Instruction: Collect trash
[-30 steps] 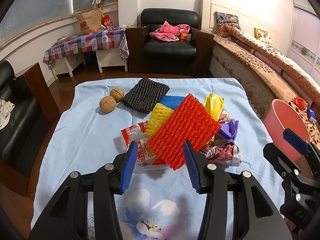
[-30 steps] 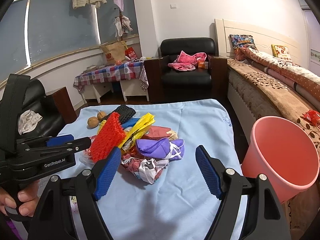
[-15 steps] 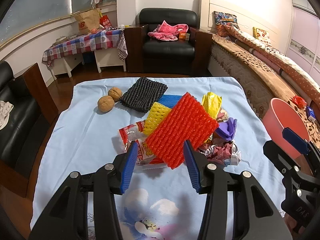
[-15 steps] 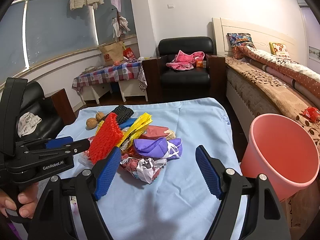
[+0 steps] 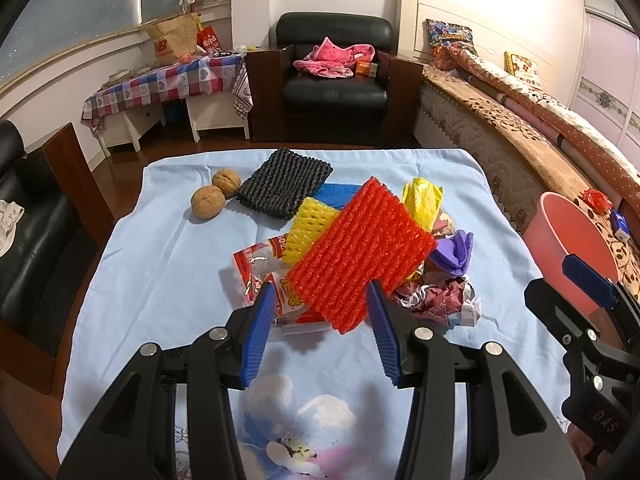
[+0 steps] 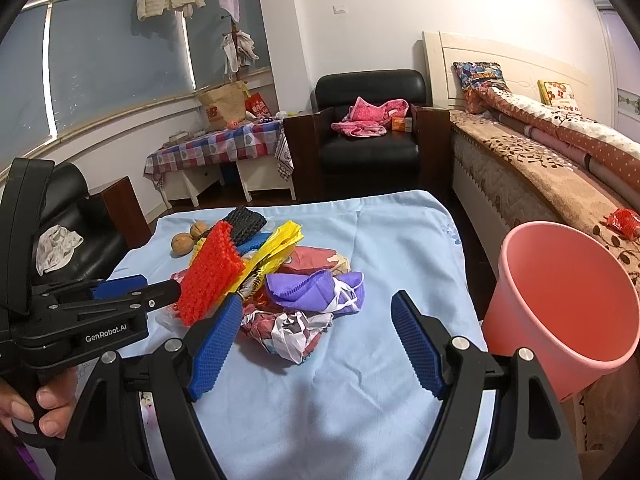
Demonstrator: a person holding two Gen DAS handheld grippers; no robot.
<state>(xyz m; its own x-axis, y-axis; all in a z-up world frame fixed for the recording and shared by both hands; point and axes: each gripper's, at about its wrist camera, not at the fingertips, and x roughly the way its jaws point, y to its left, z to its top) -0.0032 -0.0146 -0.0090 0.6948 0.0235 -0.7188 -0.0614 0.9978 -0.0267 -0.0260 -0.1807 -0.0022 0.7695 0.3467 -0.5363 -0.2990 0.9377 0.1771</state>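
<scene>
Pale blue cloth covers the table [image 5: 168, 264], on which the trash is heaped at mid-surface: a red foam net [image 5: 362, 254] is propped on top of a yellow foam net [image 5: 308, 228], a snack wrapper [image 5: 260, 268], a purple mask [image 6: 316, 290] and crumpled paper [image 6: 288, 328], with a black foam net [image 5: 286, 188] and two walnuts [image 5: 208, 202] lying behind. A pink bucket [image 6: 560, 300] is seen just off the table's right edge. The left claw [image 5: 322, 328] is held wide open and empty, its pads straddling the red net's near corner; the right claw [image 6: 316, 344] is likewise spread and empty, short of the paper. Were the left claw closed on that corner alone, the soft net would likely fold and slip, or the wrapper beneath be dragged; the walnuts could be set rolling if the heap were disturbed
</scene>
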